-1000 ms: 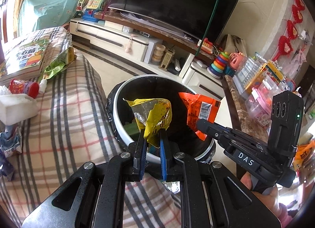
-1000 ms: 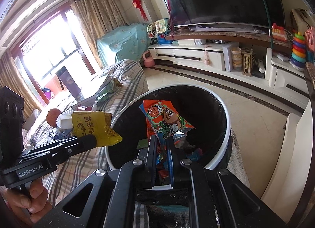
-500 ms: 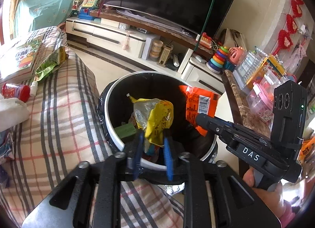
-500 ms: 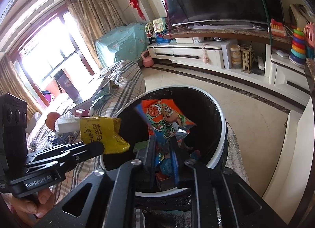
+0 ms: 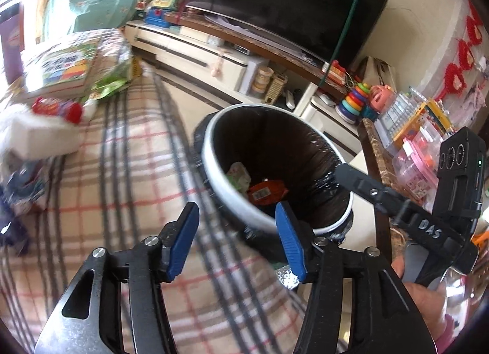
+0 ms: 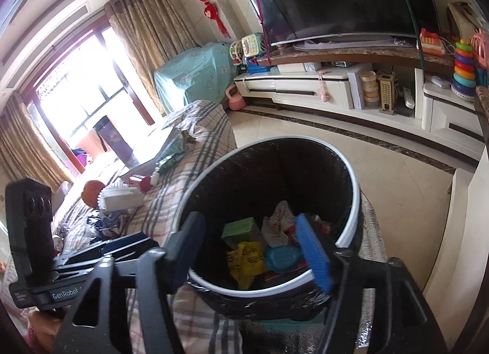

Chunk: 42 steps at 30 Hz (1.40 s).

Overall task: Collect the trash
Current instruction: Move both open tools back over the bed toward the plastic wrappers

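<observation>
Yellow wrapper [image 6: 246, 259] lay in the bin [image 6: 354, 189], probably loose; both grippers, left [image 5: 237, 238] and right [image 6: 250, 250], were opening, empty.

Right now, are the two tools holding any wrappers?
No. The left tool and the right tool are both opening with nothing between them. The yellow wrapper and orange wrapper lie in the bin.
</observation>
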Each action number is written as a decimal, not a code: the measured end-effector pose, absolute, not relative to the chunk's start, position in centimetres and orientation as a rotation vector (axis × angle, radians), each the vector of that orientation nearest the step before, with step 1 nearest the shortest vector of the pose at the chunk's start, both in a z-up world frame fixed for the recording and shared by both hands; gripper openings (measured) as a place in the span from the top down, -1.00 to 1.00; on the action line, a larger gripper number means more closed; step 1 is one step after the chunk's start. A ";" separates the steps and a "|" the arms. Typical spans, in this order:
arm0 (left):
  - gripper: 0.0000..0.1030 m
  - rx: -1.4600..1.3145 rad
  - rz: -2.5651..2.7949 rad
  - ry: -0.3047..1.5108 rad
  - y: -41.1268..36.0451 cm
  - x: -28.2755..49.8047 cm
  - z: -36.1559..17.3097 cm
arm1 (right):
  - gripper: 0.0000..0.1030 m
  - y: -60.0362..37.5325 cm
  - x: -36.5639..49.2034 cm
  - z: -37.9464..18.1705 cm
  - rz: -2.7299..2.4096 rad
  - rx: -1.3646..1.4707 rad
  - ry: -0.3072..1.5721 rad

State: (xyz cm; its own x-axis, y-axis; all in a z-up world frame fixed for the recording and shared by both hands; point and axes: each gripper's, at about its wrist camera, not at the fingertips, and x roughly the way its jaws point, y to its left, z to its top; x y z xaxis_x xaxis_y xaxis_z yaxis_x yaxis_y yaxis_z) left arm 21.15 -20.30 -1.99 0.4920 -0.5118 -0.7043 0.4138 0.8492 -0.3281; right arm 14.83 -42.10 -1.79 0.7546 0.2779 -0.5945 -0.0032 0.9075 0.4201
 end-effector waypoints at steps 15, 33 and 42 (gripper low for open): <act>-0.19 -0.247 -0.418 0.887 -11.2 18.3 -2.7 | -0.71 -34.9 13.9 -1.4 0.274 0.355 0.712; -0.44 -0.333 -0.238 0.847 -3.0 17.3 -2.8 | -0.74 -28.8 14.5 -1.3 0.381 0.296 0.741; -0.48 -0.385 -0.192 0.858 -1.2 20.5 -3.2 | -0.74 -27.6 15.2 -1.5 0.395 0.282 0.754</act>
